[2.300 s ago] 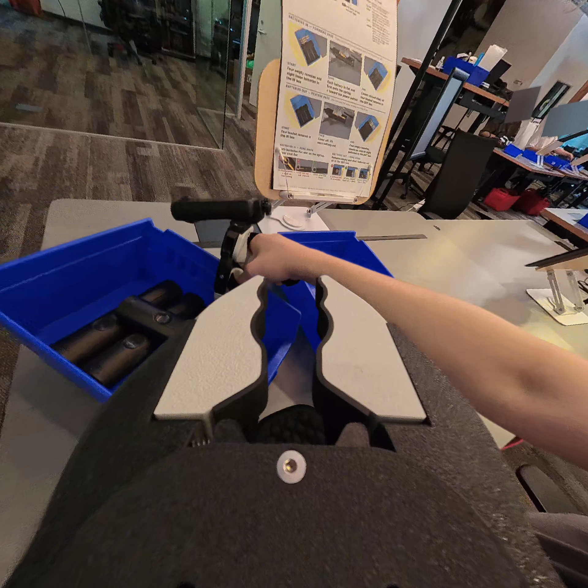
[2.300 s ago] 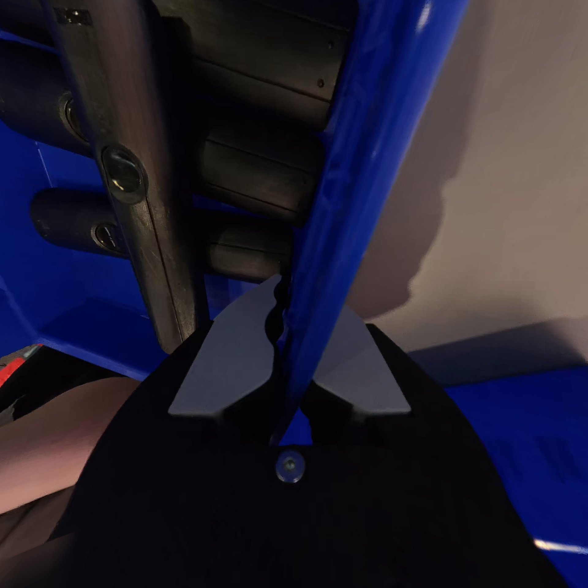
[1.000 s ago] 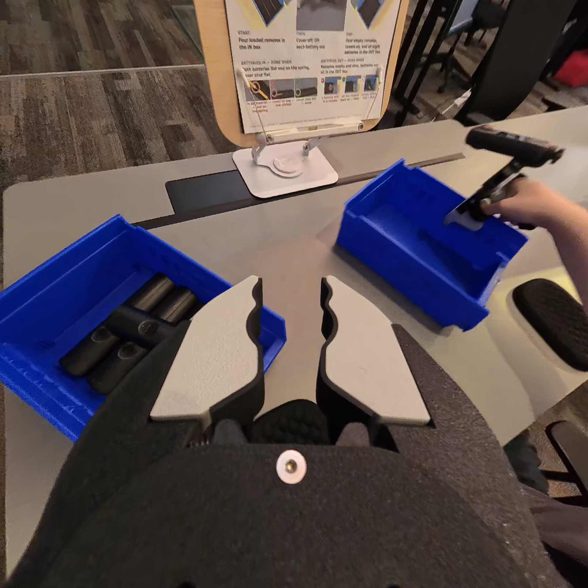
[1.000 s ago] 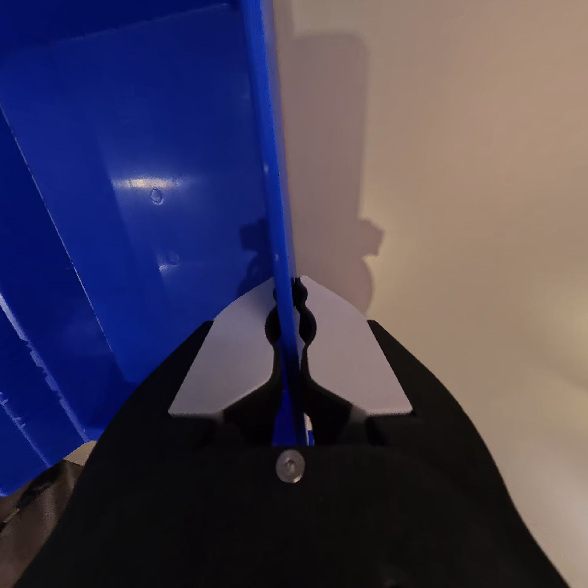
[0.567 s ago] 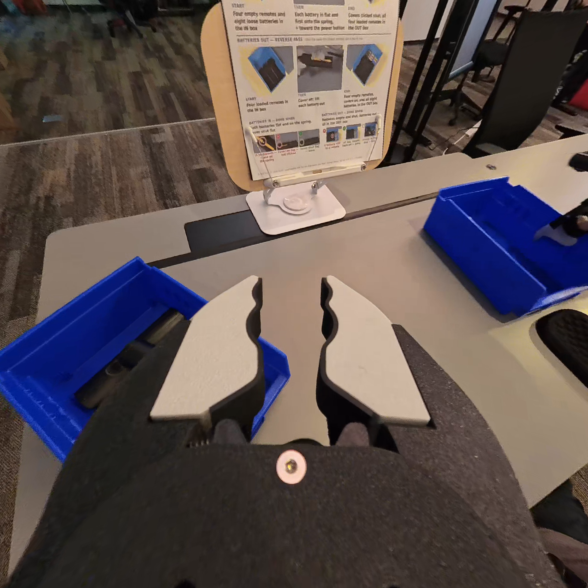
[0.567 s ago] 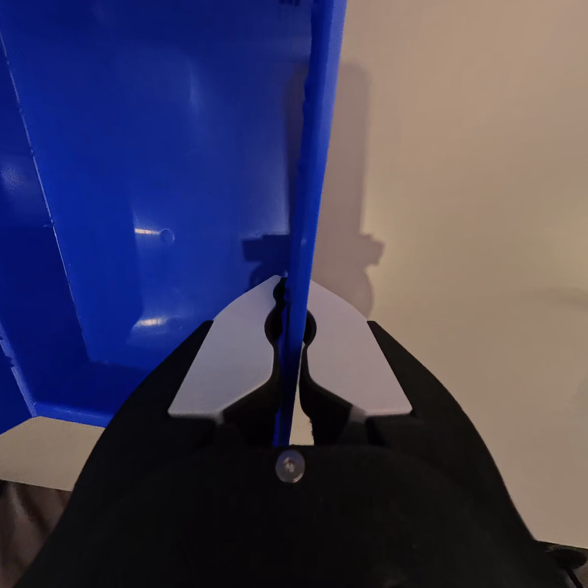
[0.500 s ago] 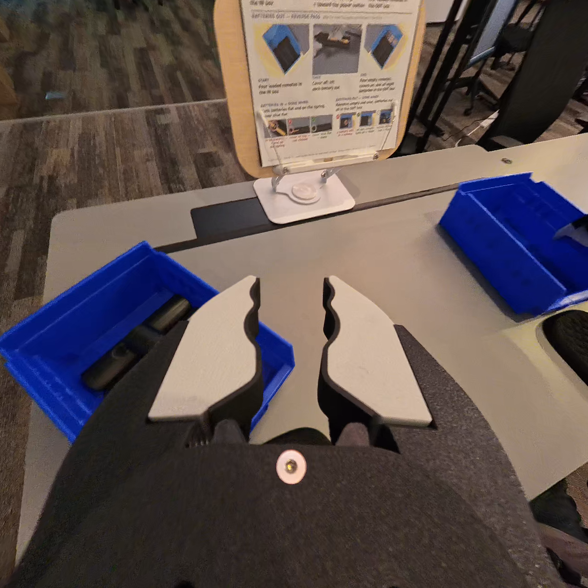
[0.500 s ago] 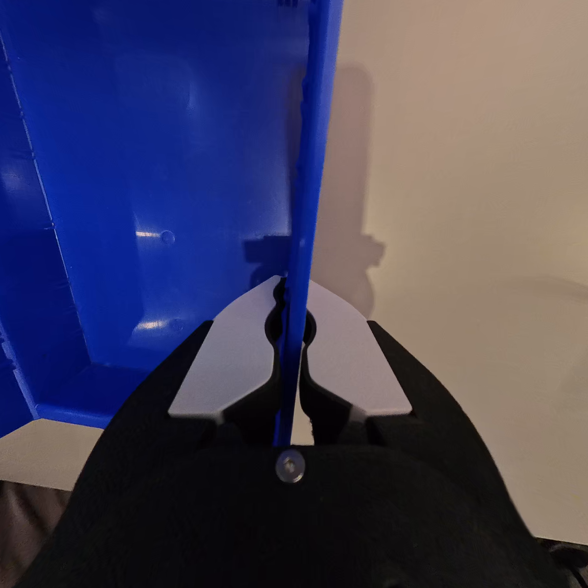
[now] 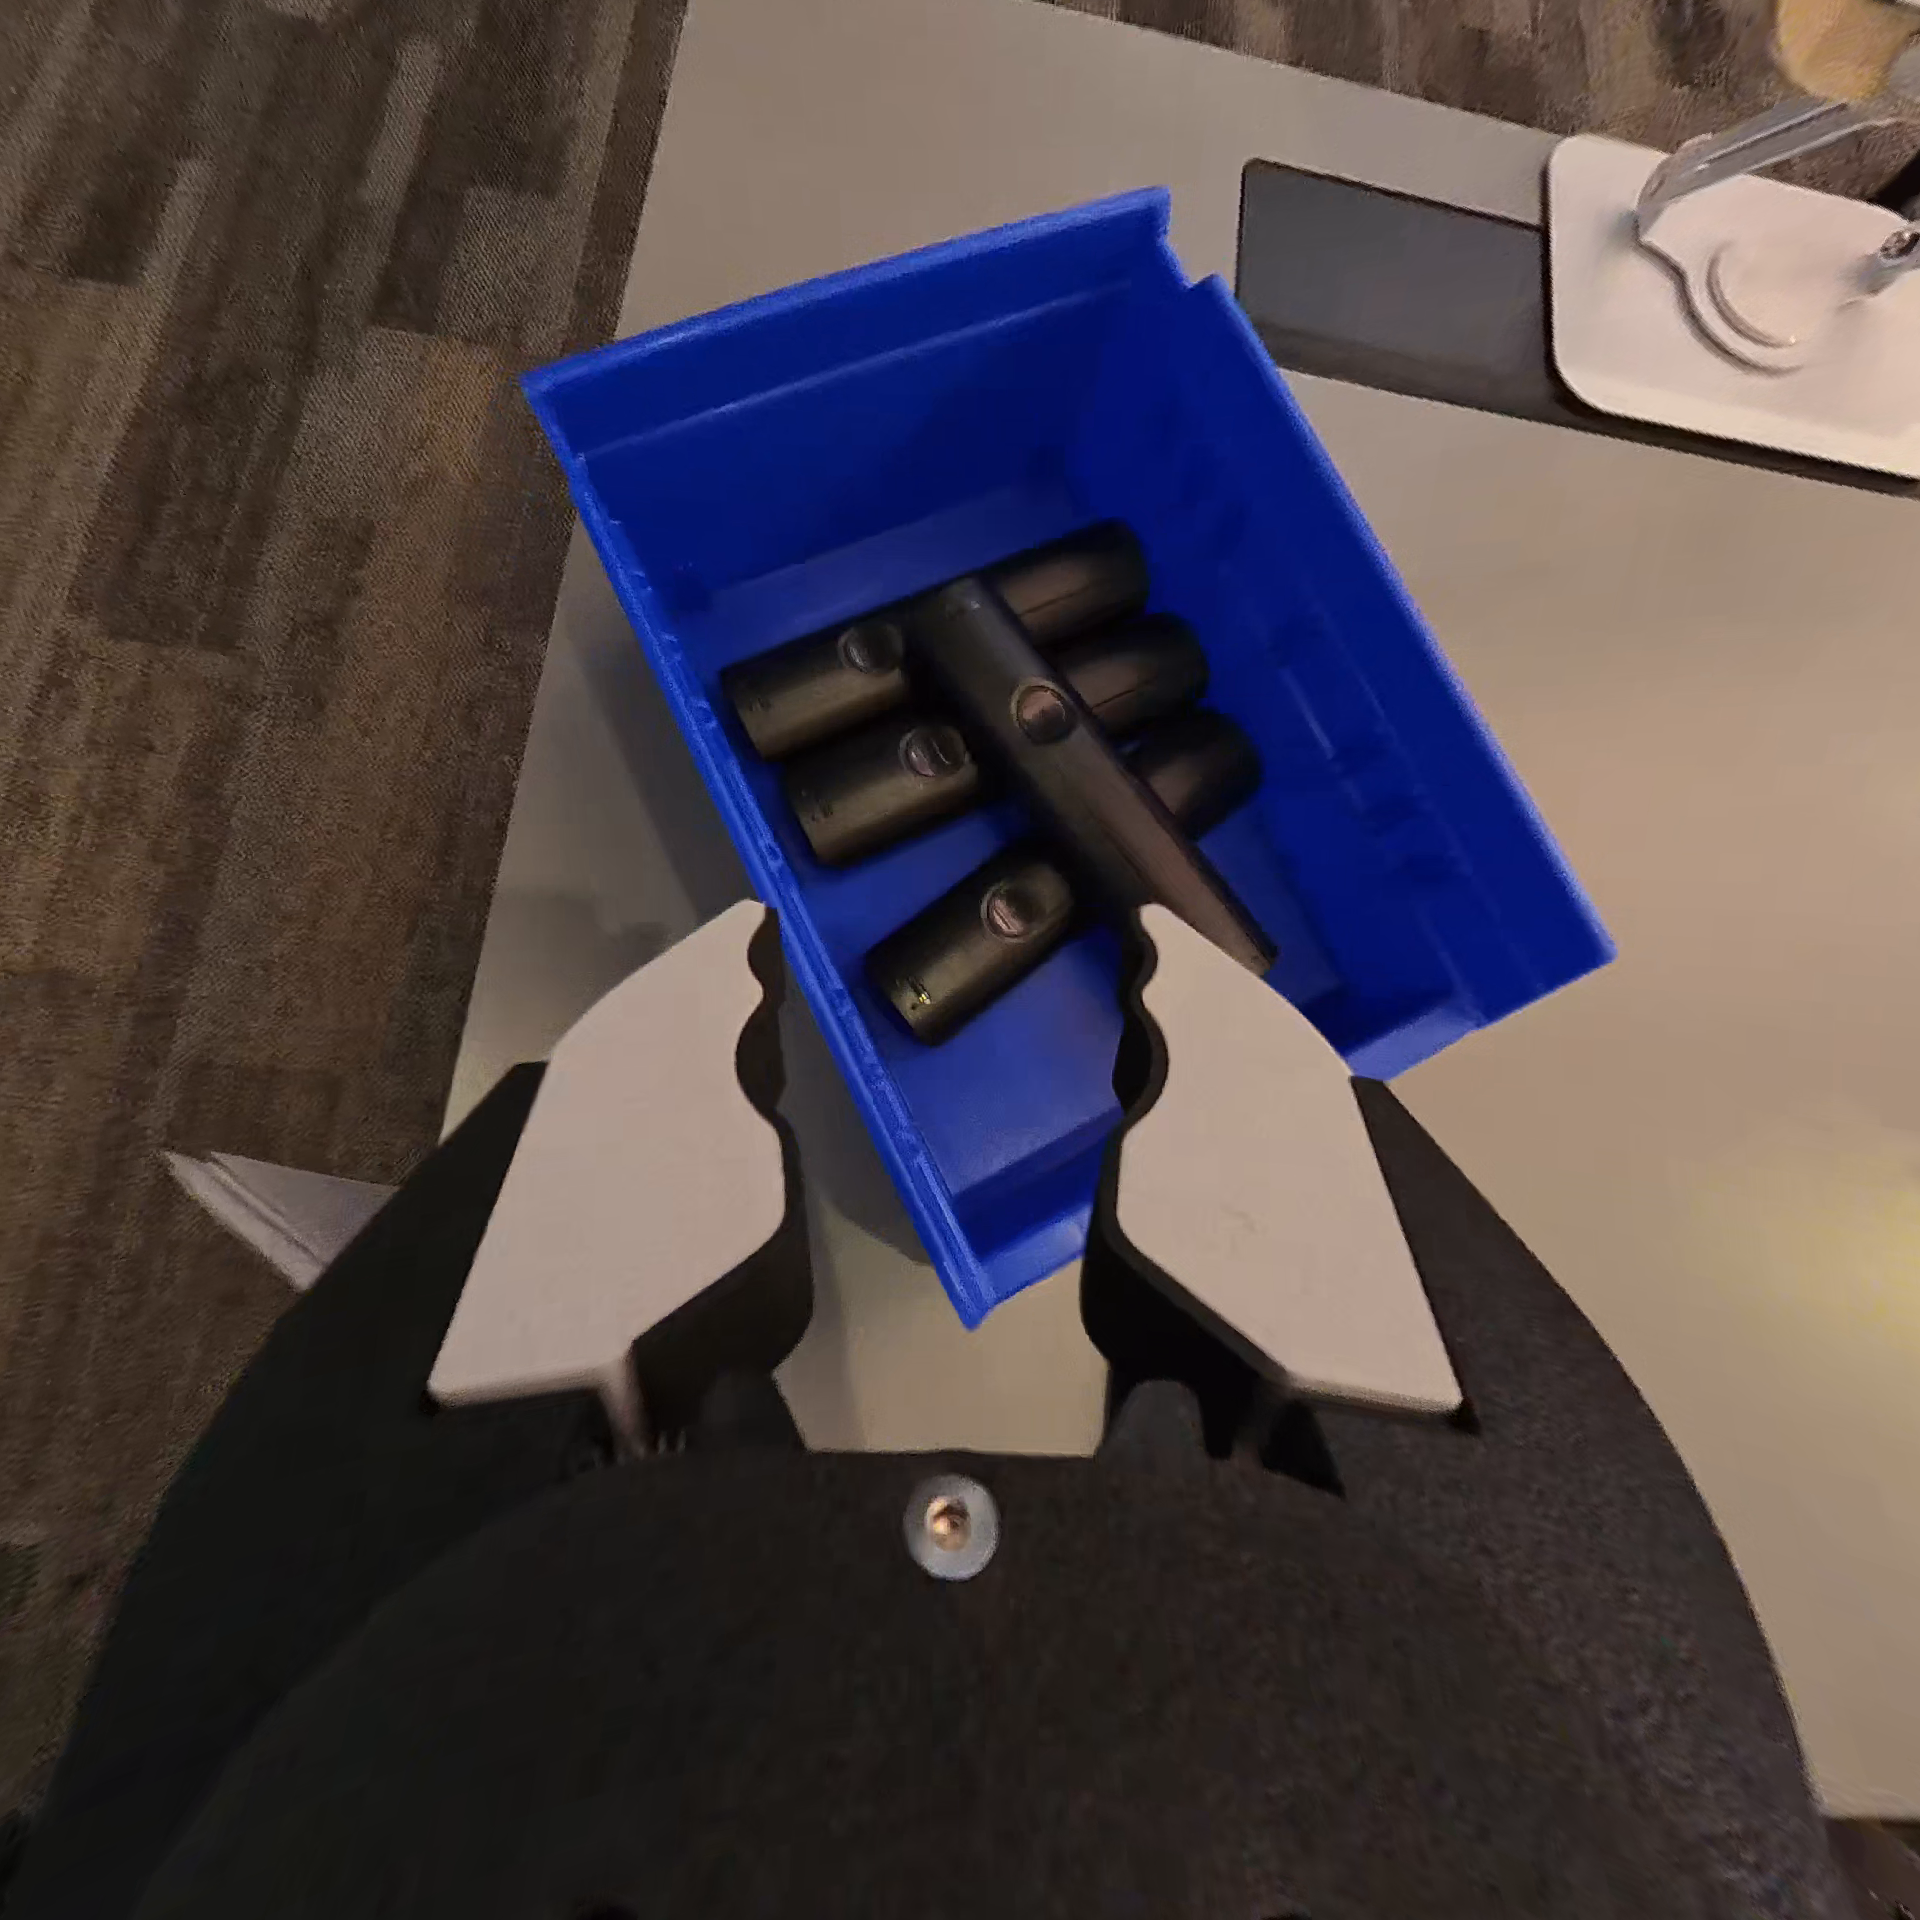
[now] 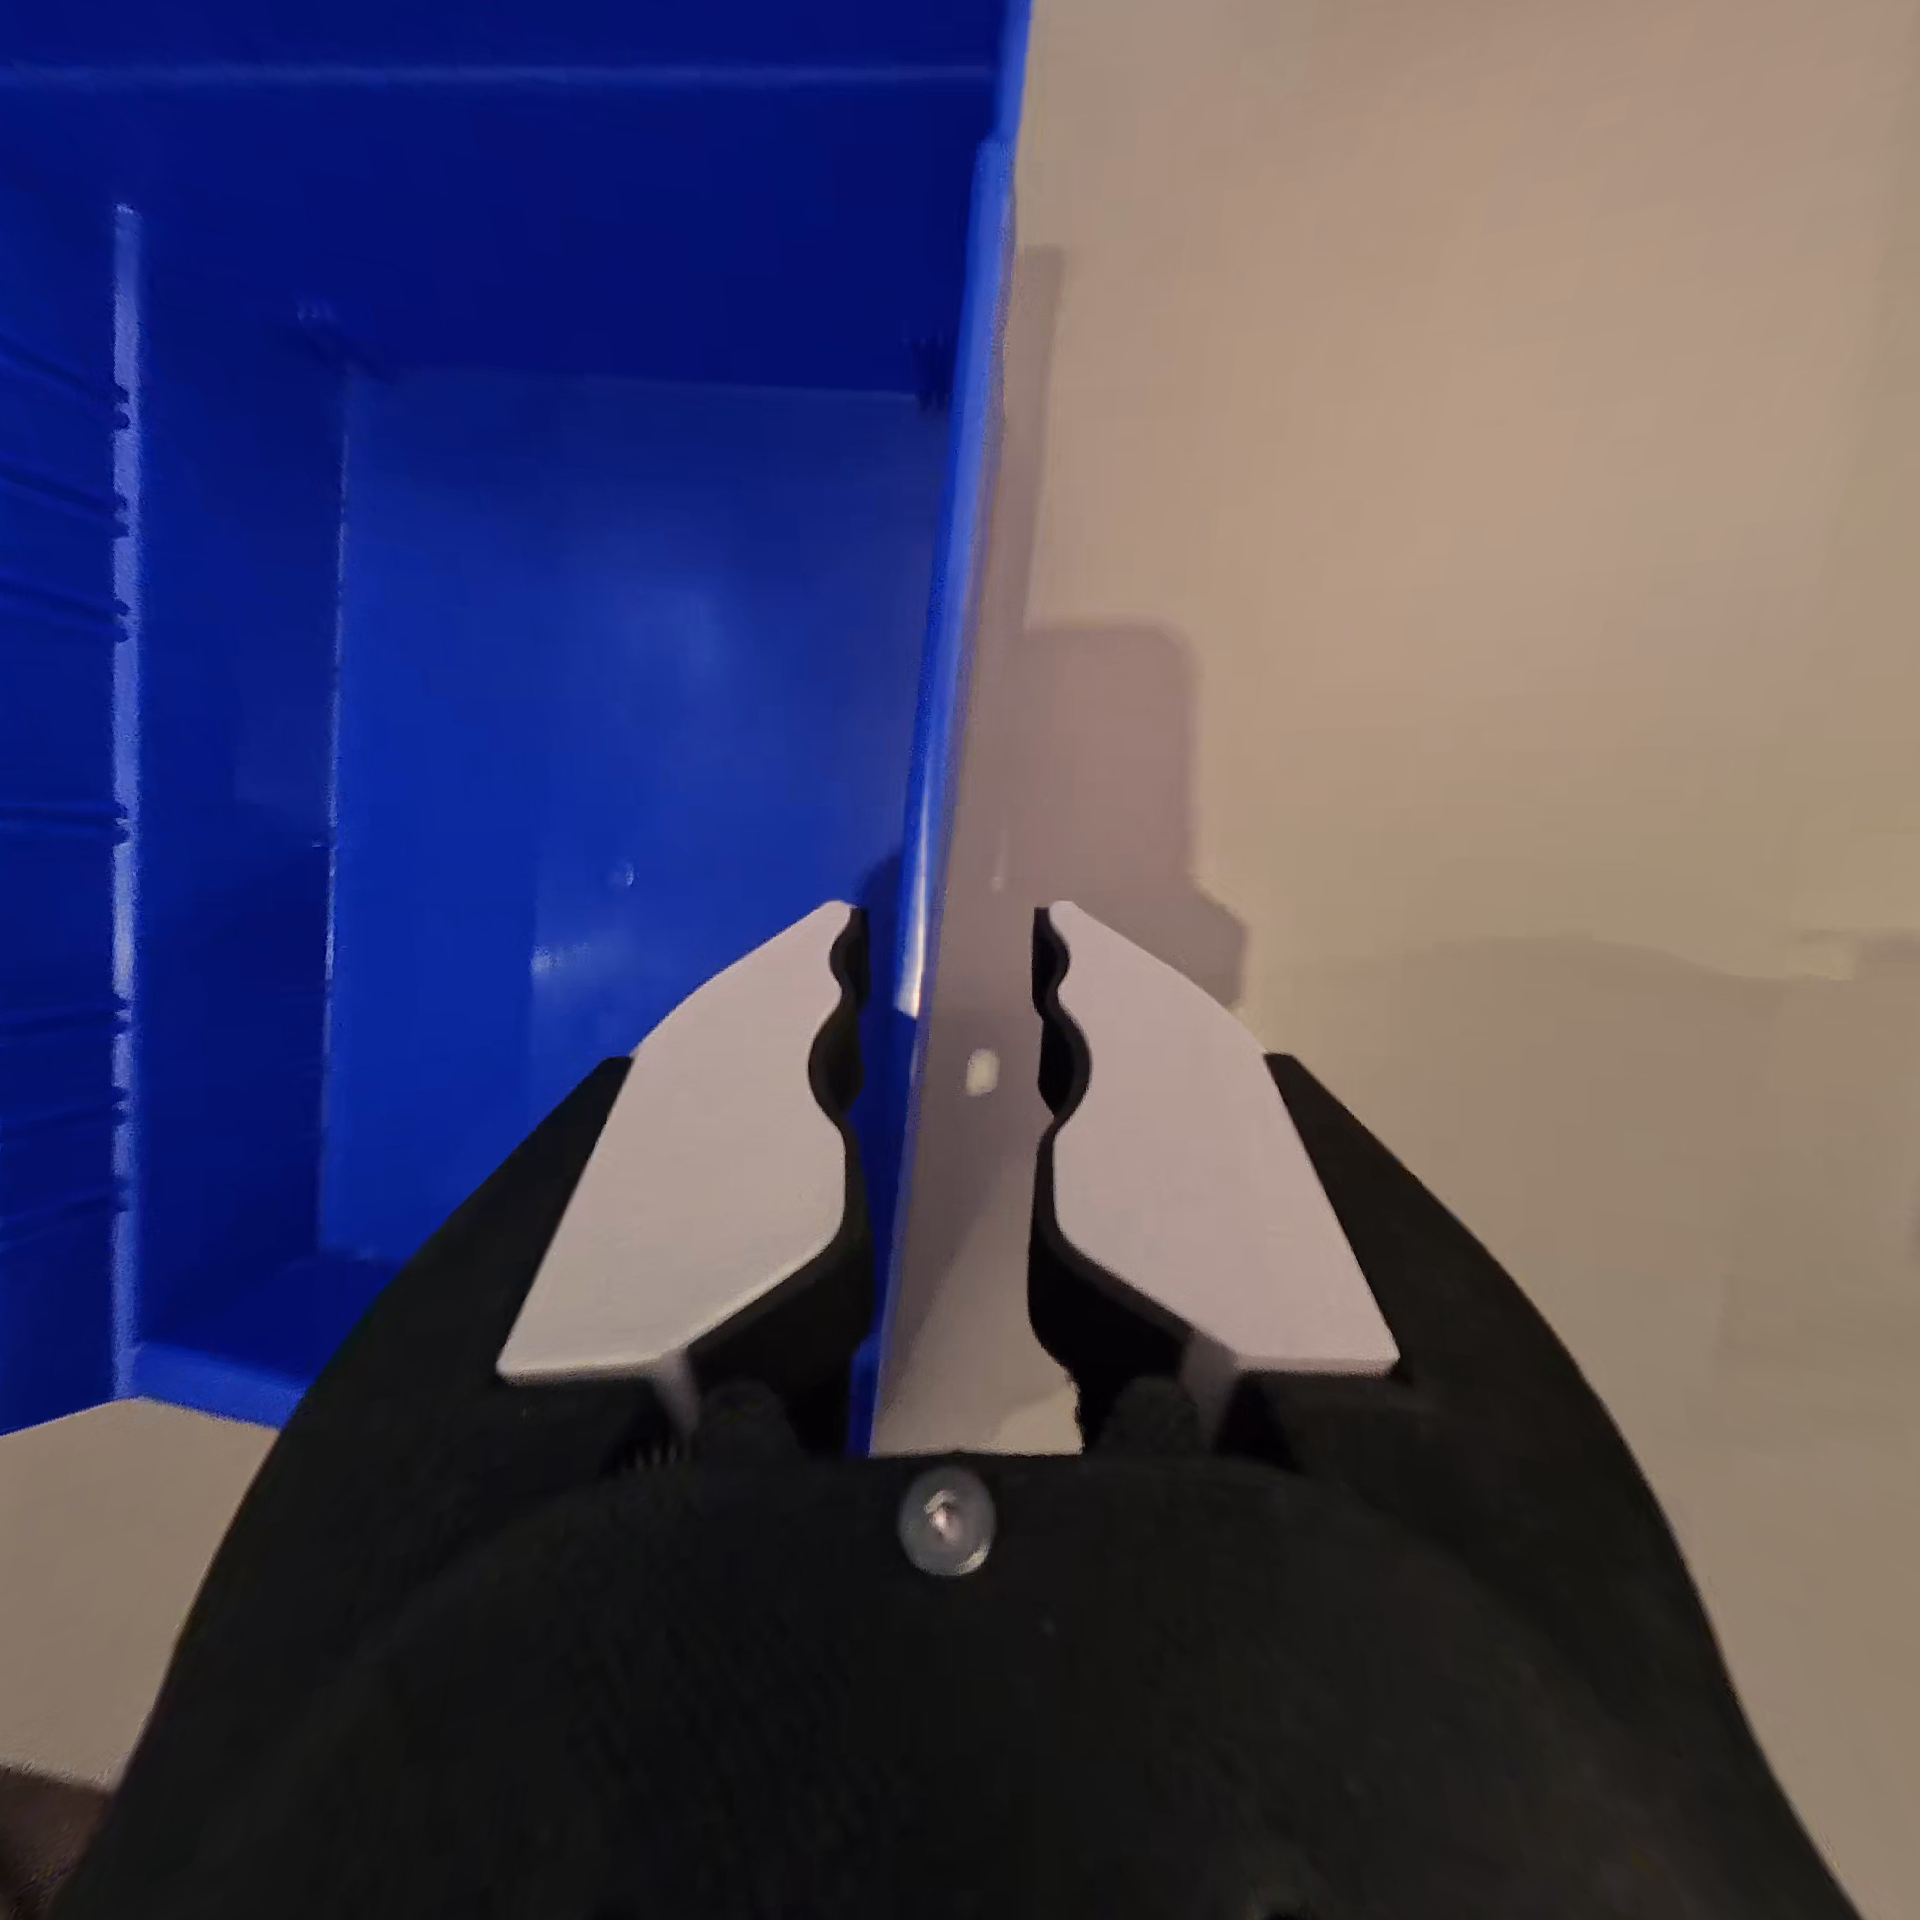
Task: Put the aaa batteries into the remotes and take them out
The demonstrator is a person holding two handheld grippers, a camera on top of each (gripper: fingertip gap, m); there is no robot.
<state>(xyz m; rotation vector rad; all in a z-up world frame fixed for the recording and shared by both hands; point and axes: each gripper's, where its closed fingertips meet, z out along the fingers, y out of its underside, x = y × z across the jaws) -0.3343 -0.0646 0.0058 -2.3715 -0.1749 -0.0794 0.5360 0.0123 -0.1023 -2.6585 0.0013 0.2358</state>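
Remotes (image 9: 997, 769), four black ones, lie in a blue bin (image 9: 1351, 665) on the grey table (image 9: 1558, 727). Three rest side by side on the bin's floor, and the fourth lies tilted across the top of them. No batteries can be made out. The left tool (image 9: 945, 935) hangs over the near corner of this bin with its jaws spread wide and nothing between them; the left finger sits outside the bin's left wall, the right finger over the inside. A white stand base (image 9: 1725, 301) sits on a dark strip (image 9: 1382, 270) at the far edge of the table.

In the right wrist view, the right tool (image 10: 945, 925) is parted, straddling the right wall of a second blue bin (image 10: 520, 727), one finger inside and one outside, neither pressing the wall.
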